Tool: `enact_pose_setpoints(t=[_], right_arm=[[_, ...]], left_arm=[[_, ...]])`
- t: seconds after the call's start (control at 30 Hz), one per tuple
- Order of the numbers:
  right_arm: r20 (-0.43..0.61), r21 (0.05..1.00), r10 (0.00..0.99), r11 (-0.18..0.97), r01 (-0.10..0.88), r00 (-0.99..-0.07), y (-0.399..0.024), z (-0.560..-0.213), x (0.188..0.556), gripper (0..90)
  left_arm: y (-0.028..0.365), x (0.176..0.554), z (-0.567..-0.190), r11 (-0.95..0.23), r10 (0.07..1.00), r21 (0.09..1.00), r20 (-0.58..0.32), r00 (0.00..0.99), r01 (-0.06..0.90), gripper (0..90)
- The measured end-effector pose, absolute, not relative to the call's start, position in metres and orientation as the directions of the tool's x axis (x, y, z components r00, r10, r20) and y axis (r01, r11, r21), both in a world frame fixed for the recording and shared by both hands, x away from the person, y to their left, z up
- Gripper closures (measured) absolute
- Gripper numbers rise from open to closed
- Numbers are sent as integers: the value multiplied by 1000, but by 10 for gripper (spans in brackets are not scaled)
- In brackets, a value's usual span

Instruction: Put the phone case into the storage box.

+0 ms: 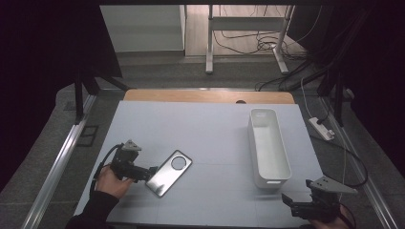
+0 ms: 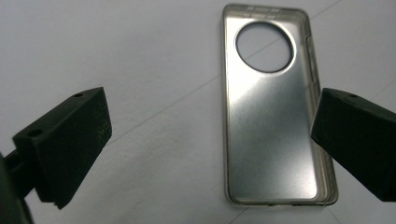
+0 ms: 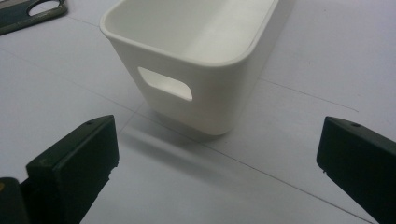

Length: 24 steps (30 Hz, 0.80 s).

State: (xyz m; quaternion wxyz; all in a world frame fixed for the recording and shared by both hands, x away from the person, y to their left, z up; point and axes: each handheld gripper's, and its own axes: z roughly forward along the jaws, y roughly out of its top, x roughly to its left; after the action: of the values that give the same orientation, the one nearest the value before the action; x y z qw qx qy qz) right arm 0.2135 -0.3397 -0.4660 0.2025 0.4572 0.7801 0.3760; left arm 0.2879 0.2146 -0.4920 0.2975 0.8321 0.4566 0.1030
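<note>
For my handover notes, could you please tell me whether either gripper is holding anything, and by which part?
Nothing is held. The left gripper is open over the phone case without pressing it; the right gripper is open, short of the white bin.

The case [image 2: 273, 121] is brushed silver with a paler rim (shiny), the bin [image 1: 267, 143] plain white, the table [image 1: 191, 129] pale grey-blue, the jaws black.

Your phone case [image 1: 169, 172] lies flat on the pale table sheet, hollow side up and set diagonally. It looks silvery grey, perhaps clear plastic, with a large round camera hole [image 2: 265, 45] at its far end and thin raised side walls.
</note>
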Motion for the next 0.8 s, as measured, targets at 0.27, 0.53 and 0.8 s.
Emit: enact_pose_setpoints(t=[0.27, 0.53, 0.8], right_arm=[[29, 772, 865, 299, 560, -501, -339, -466, 213, 0], [27, 772, 863, 302, 559, -504, -339, -466, 213, 0], [26, 771, 862, 305, 559, -505, -339, -466, 213, 0]], left_arm=[[206, 289, -510, -460, 793, 542, -105, 600, 703, 0], [201, 291, -523, -484, 802, 494, -80, 592, 722, 0], [196, 292, -531, -500, 810, 445, -65, 583, 743, 0]])
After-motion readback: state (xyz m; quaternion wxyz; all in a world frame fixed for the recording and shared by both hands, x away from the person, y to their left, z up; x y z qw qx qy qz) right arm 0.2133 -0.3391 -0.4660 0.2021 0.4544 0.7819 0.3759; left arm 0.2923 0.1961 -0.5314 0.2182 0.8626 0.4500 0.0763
